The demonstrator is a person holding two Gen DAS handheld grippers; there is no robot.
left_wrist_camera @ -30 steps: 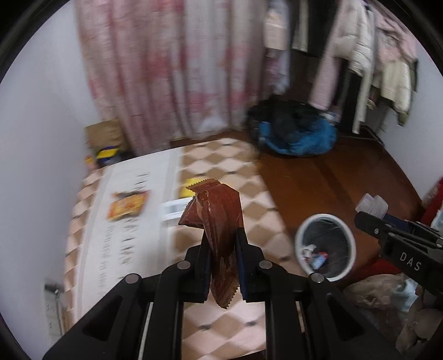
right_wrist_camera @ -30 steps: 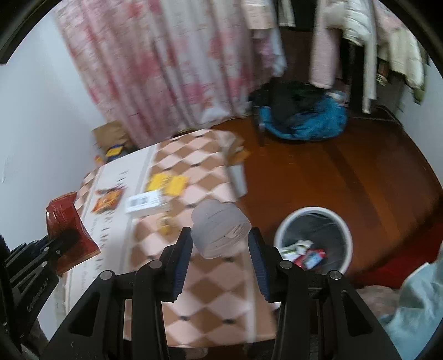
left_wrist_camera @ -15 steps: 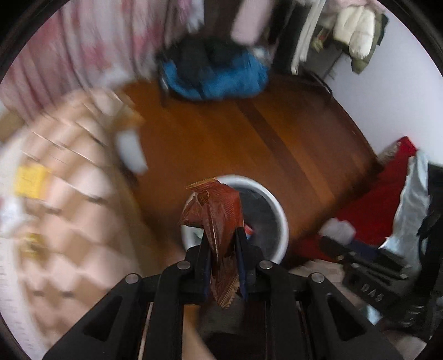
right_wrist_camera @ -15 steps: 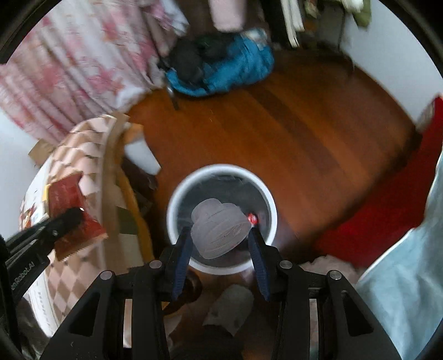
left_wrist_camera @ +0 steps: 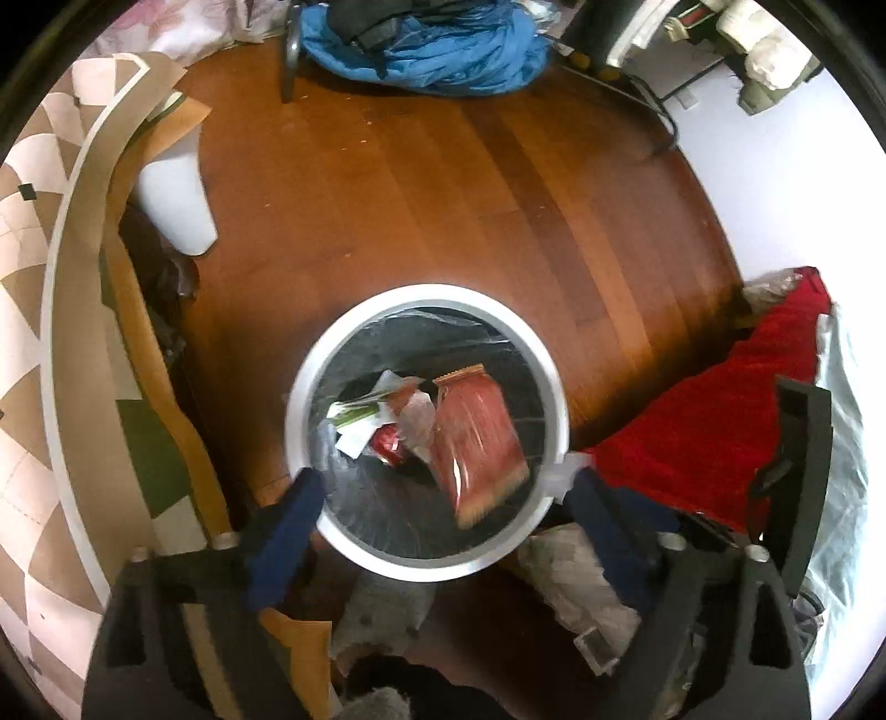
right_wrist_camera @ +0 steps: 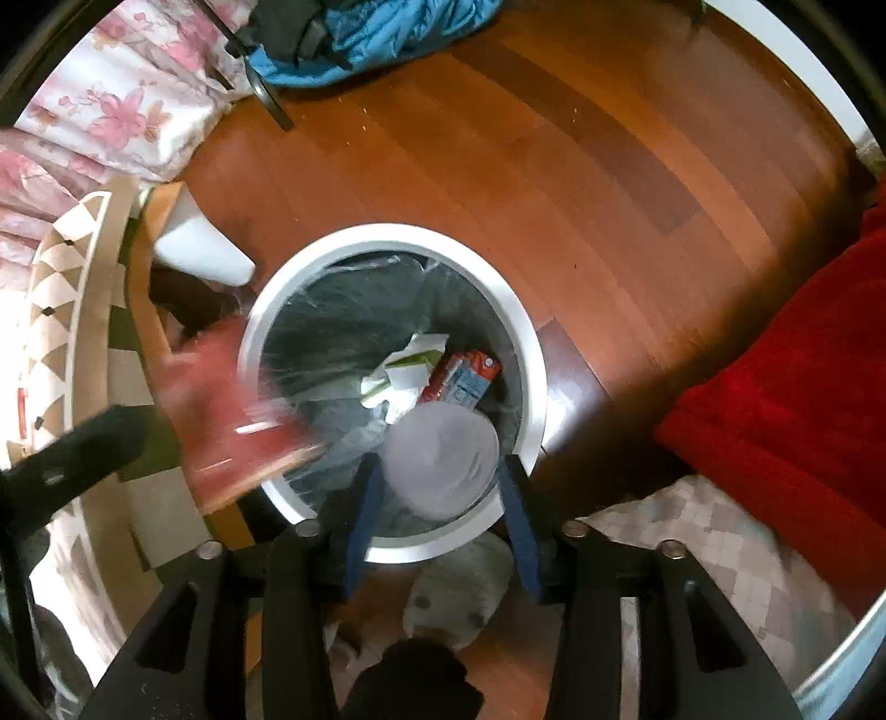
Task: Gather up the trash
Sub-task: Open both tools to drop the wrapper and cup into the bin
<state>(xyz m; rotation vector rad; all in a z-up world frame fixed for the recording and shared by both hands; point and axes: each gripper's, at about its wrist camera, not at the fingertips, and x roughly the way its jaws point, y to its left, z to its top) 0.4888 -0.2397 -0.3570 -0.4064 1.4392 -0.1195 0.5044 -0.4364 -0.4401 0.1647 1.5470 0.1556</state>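
A white-rimmed trash bin (left_wrist_camera: 426, 291) with a dark liner stands on the wood floor, right under both grippers. My left gripper (left_wrist_camera: 443, 479) is open wide and its jaws are still opening. The red-brown snack wrapper (left_wrist_camera: 476, 437) is loose below it, blurred, dropping into the bin. In the right wrist view the same wrapper (right_wrist_camera: 232, 421) is a red blur over the bin's left rim (right_wrist_camera: 387, 232). My right gripper (right_wrist_camera: 440, 468) is opening. The crumpled white paper cup (right_wrist_camera: 443, 459) sits between its pads with a slim gap on each side.
Paper scraps and a red carton (right_wrist_camera: 462, 379) lie in the bin. The checkered-cloth table (left_wrist_camera: 33, 310) runs along the left with a white leg (left_wrist_camera: 177, 199). A red cloth (left_wrist_camera: 720, 432) lies right, a blue bag (left_wrist_camera: 432, 50) far back. A grey slipper (left_wrist_camera: 382, 609) is near the bin.
Both grippers swung from above the table to over the bin and tipped downward. The left let go of the wrapper, which now falls. The right jaws widened off the cup.
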